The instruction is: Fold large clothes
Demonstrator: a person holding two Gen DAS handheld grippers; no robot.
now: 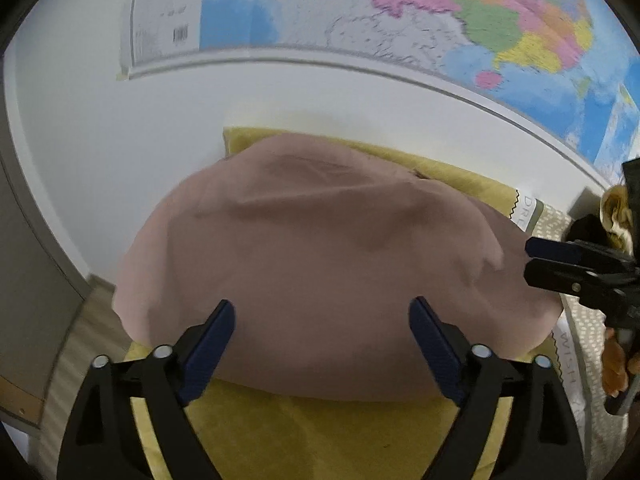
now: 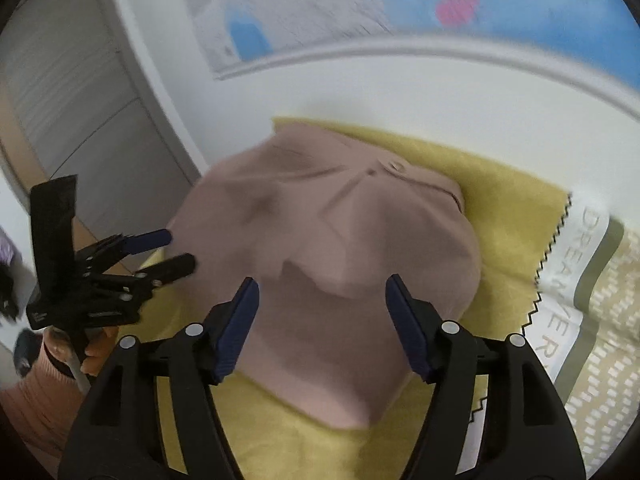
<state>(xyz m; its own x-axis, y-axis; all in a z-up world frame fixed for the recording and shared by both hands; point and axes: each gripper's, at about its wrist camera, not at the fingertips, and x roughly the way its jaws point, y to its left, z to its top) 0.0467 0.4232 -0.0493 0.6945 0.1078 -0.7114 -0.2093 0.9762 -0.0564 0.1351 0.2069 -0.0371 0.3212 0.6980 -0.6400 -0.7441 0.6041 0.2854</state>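
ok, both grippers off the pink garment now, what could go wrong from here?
1. The pink garment lies rumpled, not flat; another fold may lock in creases.
2. The left gripper and right gripper are open; a grab could catch the yellow cloth too.
3. The blurred frames could spoil aim.

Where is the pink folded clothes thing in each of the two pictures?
Left wrist view: the pink garment fills the middle, lying on the yellow cloth, just beyond the open left gripper.
Right wrist view: the pink garment sits in the middle, beyond the open right gripper.
Shared landmark: the colourful wall map runs across the top of both views.
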